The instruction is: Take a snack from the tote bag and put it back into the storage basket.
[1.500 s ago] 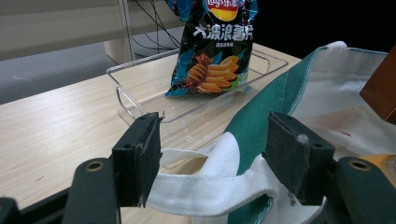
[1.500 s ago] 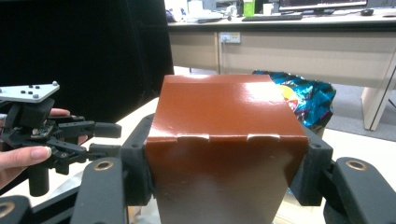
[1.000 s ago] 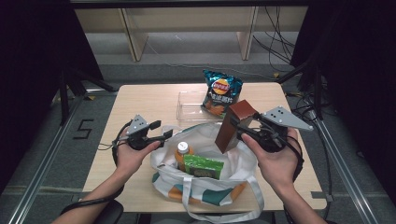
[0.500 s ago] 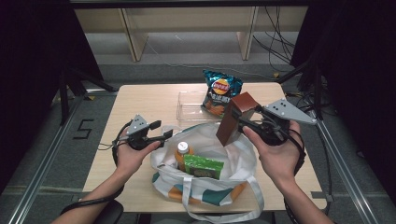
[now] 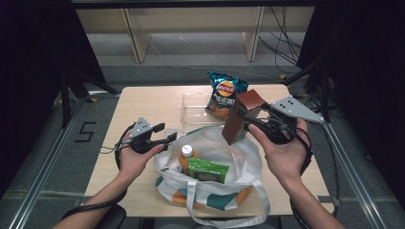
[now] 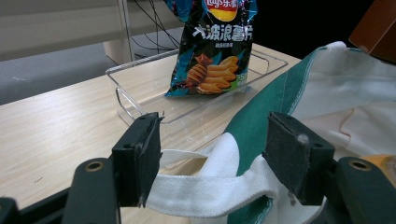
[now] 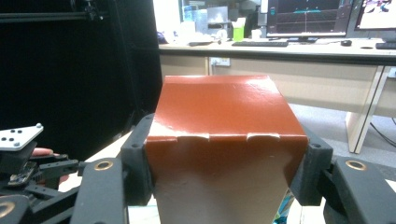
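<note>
A brown carton (image 5: pixel 242 116) hangs tilted above the far rim of the white and green tote bag (image 5: pixel 237 164), and my right gripper (image 5: pixel 251 120) is shut on it. In the right gripper view the carton (image 7: pixel 223 126) sits squeezed between both black jaws. My left gripper (image 5: pixel 169 138) is open at the bag's left rim. In the left gripper view the bag's white strap (image 6: pixel 210 189) lies loose between the spread pads (image 6: pixel 138 156). Inside the bag stand an orange bottle (image 5: pixel 186 156) with a white cap and a green box (image 5: pixel 207 170).
A blue bag of crisps (image 5: pixel 224 92) leans in a clear plastic tray (image 5: pixel 193 109) at the table's far side, just beyond the tote. Bare wooden table (image 5: pixel 143 107) lies to the far left. Cables trail from both grippers.
My right gripper has raised the brown carton a little higher and farther from the bag's opening. The left gripper has stayed at the bag's rim.
</note>
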The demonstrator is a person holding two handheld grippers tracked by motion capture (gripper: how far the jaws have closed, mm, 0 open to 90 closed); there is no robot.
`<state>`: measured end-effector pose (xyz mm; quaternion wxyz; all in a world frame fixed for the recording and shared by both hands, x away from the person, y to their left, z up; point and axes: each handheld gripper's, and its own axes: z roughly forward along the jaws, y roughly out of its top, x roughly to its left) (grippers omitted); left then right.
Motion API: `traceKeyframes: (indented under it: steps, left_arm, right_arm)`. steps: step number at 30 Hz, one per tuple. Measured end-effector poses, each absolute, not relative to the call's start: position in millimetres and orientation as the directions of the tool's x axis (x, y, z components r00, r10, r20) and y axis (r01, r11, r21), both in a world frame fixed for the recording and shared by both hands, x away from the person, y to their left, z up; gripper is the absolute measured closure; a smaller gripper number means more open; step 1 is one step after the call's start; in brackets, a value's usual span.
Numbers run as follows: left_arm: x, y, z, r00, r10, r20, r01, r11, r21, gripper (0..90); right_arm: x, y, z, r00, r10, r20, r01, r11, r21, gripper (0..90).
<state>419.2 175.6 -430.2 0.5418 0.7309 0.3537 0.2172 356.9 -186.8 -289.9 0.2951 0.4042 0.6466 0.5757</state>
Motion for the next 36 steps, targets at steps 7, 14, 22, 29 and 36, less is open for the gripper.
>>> traceKeyframes:
  steps: [7,14,22,29,36]
  left_arm:
    - [419.1,175.6,-430.1,0.655,0.752,-0.065,0.281,-0.162,0.946,35.5]
    - [419.0,175.8,-430.1,0.655,0.753,-0.067,0.281,-0.161,0.946,35.5]
    - [419.3,175.9,-430.2,0.655,0.753,-0.067,0.281,-0.160,0.946,35.5]
    - [419.4,176.4,-430.0,0.654,0.753,-0.067,0.280,-0.159,0.947,35.5]
    - [419.5,176.2,-430.1,0.654,0.753,-0.068,0.280,-0.159,0.947,35.5]
  right_arm:
    - [358.9,-188.7,-284.4,-0.482,0.873,0.074,0.164,0.007,0.986,39.3]
    - [362.1,-190.5,-281.2,-0.470,0.882,0.048,0.137,0.019,0.990,39.3]
    - [368.6,-191.8,-282.4,-0.459,0.887,0.053,0.135,0.010,0.991,39.3]
    - [374.1,-193.7,-281.9,-0.447,0.893,0.052,0.138,0.011,0.990,39.3]
    - [380.6,-195.3,-282.1,-0.435,0.898,0.060,0.140,0.002,0.990,39.3]
